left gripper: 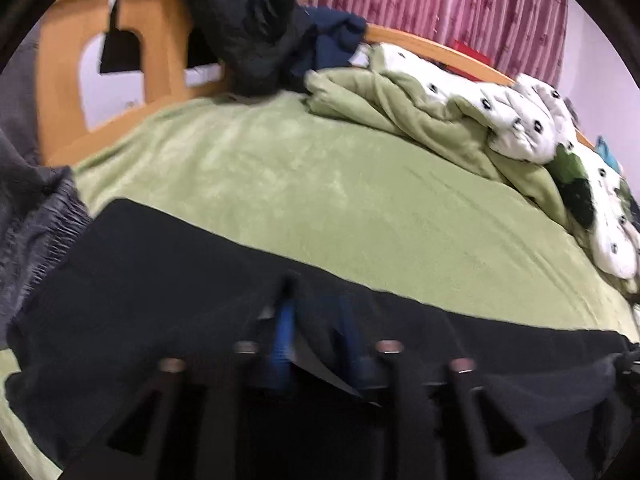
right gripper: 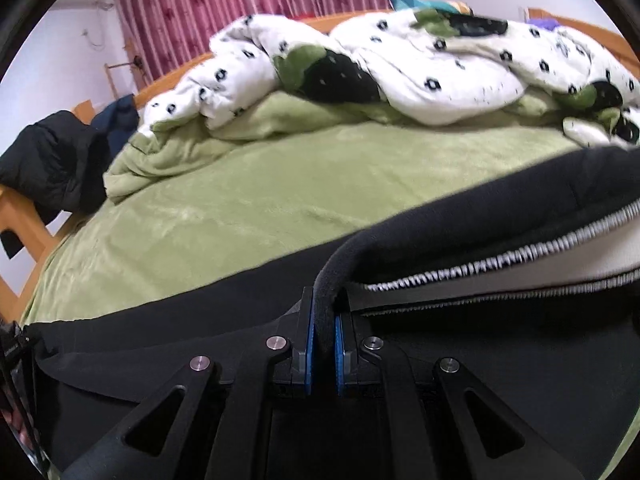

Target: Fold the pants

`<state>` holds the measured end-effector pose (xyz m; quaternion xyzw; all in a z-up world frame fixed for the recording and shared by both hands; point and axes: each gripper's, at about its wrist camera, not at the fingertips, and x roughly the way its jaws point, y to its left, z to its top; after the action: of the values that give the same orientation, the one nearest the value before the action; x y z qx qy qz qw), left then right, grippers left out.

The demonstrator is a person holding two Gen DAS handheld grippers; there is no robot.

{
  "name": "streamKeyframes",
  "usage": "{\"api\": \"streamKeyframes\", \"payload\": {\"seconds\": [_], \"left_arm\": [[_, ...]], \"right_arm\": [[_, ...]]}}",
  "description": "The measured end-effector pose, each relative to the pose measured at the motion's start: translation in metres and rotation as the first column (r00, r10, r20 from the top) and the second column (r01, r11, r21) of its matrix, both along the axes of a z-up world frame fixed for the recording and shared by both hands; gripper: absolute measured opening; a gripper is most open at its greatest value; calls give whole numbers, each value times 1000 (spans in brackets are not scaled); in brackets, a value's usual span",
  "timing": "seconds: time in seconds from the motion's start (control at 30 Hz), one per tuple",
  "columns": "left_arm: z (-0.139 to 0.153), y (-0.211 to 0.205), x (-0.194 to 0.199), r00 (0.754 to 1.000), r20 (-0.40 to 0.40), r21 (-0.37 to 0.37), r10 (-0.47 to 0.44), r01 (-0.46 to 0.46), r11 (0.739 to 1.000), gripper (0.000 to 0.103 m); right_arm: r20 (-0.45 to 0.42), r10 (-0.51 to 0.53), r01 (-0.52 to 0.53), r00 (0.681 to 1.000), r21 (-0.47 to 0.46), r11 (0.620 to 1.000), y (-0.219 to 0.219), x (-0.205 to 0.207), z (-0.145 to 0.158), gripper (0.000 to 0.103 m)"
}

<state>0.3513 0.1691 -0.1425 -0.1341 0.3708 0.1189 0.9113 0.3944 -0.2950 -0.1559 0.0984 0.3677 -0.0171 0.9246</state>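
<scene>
Right gripper (right gripper: 323, 344) clenched on black fleece pants (right gripper: 460, 216) hem; left gripper (left gripper: 316, 336) blurred, grip state unclear; fabric may slip.

Green fleece blanket (left gripper: 320, 184) covers the bed, flat in the middle; bunched green fold (left gripper: 392, 108) at the far side; white duvet with black dot print (right gripper: 420, 68) heaped along the far edge, touching the green fold; black puffy jacket (left gripper: 248, 28) and navy garment (left gripper: 336, 40) piled at the wooden bed frame (left gripper: 132, 60); pink curtain (right gripper: 248, 12) behind; grey ribbed cloth (left gripper: 36, 232) at left edge; white wall (right gripper: 52, 48).
</scene>
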Motion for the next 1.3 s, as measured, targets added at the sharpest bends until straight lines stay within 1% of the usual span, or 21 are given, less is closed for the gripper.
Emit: {"api": "streamKeyframes", "payload": {"seconds": [0.03,0.07,0.1,0.13,0.17,0.23,0.27,0.33,0.4,0.43,0.53,0.6,0.67,0.73,0.83,0.93,0.97,1.07,1.17,1.23,1.3], "left_arm": [[0,-3,0,999,-11,-19,-31,31,999,56],[2,-8,-3,998,-18,-28,-59,59,998,60],[6,-13,-8,997,-15,-30,-74,73,997,62],[9,-17,-13,997,-12,-28,-78,78,997,63],[14,-22,-21,996,-14,-26,-85,85,996,64],[22,-30,-37,994,-13,-43,-106,106,993,70],[26,-34,-48,993,-9,-57,-119,118,991,71],[31,-39,-74,991,-8,-71,-134,133,989,73],[30,-38,-100,991,-2,-105,-131,130,986,75],[27,-37,-119,991,2,-139,-134,133,981,76],[17,-31,-154,991,0,-214,-132,129,968,76],[11,-29,-171,992,-6,-238,-124,119,964,76],[5,-29,-184,992,-9,-253,-126,120,960,76],[-4,-30,-194,991,-27,-276,-132,119,954,76],[-17,-32,-205,990,-36,-313,-134,116,943,76],[-28,-31,-208,991,-49,-331,-128,105,938,76],[-31,-29,-205,991,-53,-337,-126,101,936,76],[-41,-25,-194,992,-54,-371,-113,85,925,75],[-55,-20,-181,994,-63,-416,-83,50,908,74],[-55,-17,-174,997,-46,-426,-62,37,904,74],[-56,-14,-162,998,-38,-436,-58,35,899,74]], "right_arm": [[-31,12,-12,999,-18,1000,2,0,-1,13],[-50,26,-28,998,-28,999,4,-1,-1,20],[-71,48,-50,996,-39,998,6,-4,1,26],[-82,64,-68,995,-49,996,7,-9,3,38],[-87,81,-86,993,-64,994,8,-18,6,45],[-73,99,-107,992,-112,988,9,-47,15,46],[-66,101,-108,993,-125,986,7,-59,18,48],[-41,89,-94,995,-129,987,-4,-96,23,52],[-25,72,-74,997,-97,993,-21,-128,23,53],[-26,59,-61,998,-76,995,-30,-146,22,54],[-31,0,-1,1000,-27,1000,-59,-184,13,54],[-50,-40,41,998,7,999,-75,-197,8,54],[-66,-75,80,995,83,993,-95,-210,4,54],[-60,-89,98,994,165,981,-109,-219,1,54],[-58,-89,100,994,232,967,-119,-222,-3,54],[-72,-88,102,994,231,967,-120,-218,-10,54],[-75,-87,102,993,235,967,-120,-216,-12,54],[-90,-80,102,993,282,954,-120,-200,-24,54],[-122,-66,98,990,278,956,-117,-178,-43,54],[-85,-74,94,994,264,960,-117,-169,-45,54],[-68,-82,98,994,289,952,-121,-158,-47,52]]}}
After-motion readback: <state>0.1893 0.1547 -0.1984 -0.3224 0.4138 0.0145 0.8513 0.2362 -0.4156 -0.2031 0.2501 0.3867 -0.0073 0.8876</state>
